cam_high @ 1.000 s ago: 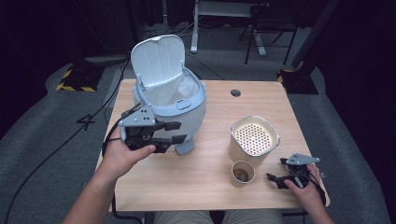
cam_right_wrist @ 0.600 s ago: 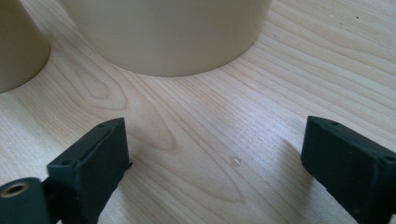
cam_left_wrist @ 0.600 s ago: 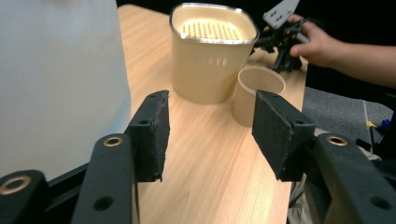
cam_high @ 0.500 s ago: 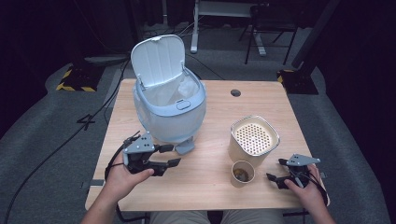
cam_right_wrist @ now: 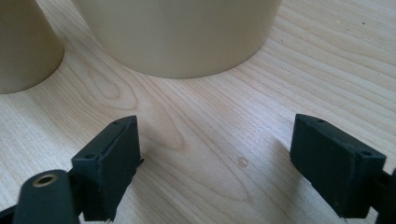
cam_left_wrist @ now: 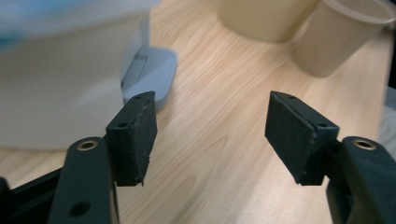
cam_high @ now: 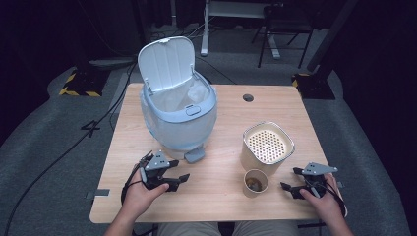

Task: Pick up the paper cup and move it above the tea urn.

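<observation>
Overhead light falling evenly on pale wooden table [cam_high: 221,206]; surrounding floor sinking into darkness. High view showing soft, slightly grainy. In left gripper view, pale blue plastic bin [cam_left_wrist: 56,70] blurring out of focus. Black jaws casting soft shadows on wood grain in right gripper view.

Two hand-held grippers, black bodies, grey top plates.
Left hand-held gripper [cam_high: 183,179] and right hand-held gripper [cam_high: 290,179]: grey three-cornered plates, black cables looped at the wrists, square black pads [cam_left_wrist: 135,135], brass-ringed screw holes; forearms bare.
</observation>
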